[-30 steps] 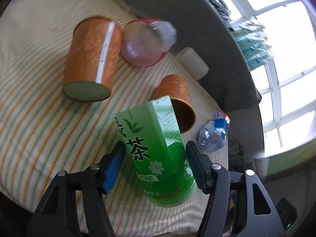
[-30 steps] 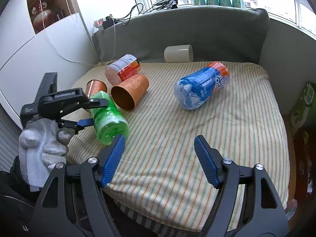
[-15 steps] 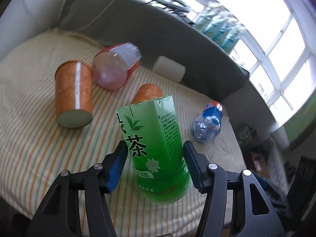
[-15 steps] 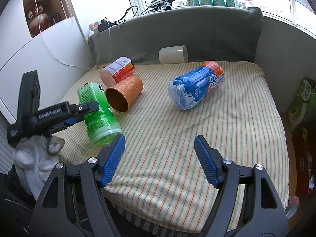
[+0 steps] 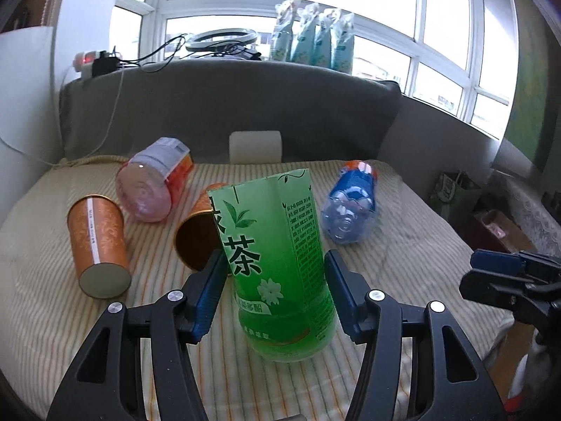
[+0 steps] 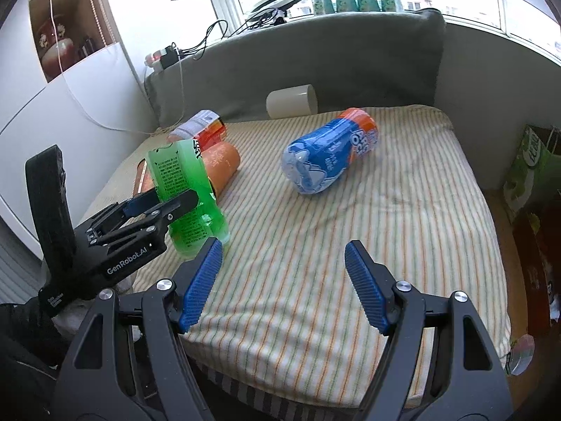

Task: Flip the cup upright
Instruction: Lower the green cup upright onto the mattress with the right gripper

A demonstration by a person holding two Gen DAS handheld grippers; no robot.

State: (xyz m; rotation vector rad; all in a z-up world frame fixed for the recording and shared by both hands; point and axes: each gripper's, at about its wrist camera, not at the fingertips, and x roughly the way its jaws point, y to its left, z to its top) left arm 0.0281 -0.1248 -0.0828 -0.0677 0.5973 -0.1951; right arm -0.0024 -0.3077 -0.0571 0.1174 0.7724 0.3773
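Observation:
My left gripper (image 5: 275, 287) is shut on the green tea cup (image 5: 277, 266), a cut-off green bottle, and holds it nearly upright with its base on the striped mattress (image 5: 403, 280). It also shows in the right wrist view (image 6: 186, 189), held by the left gripper (image 6: 168, 207). My right gripper (image 6: 282, 284) is open and empty over the mattress's front edge. An orange cup (image 5: 194, 231) lies on its side just behind the green one, and another orange cup (image 5: 98, 242) lies to the left.
A pink and orange bottle (image 5: 150, 182), a blue bottle (image 5: 350, 207) and a white cup (image 5: 255, 147) lie on the mattress further back. A grey headboard (image 5: 245, 105) runs behind. A green bag (image 6: 533, 168) stands on the floor at the right.
My left gripper has swung the green cup from lying tilted to nearly upright and lowered its base onto the mattress. My right gripper has barely moved.

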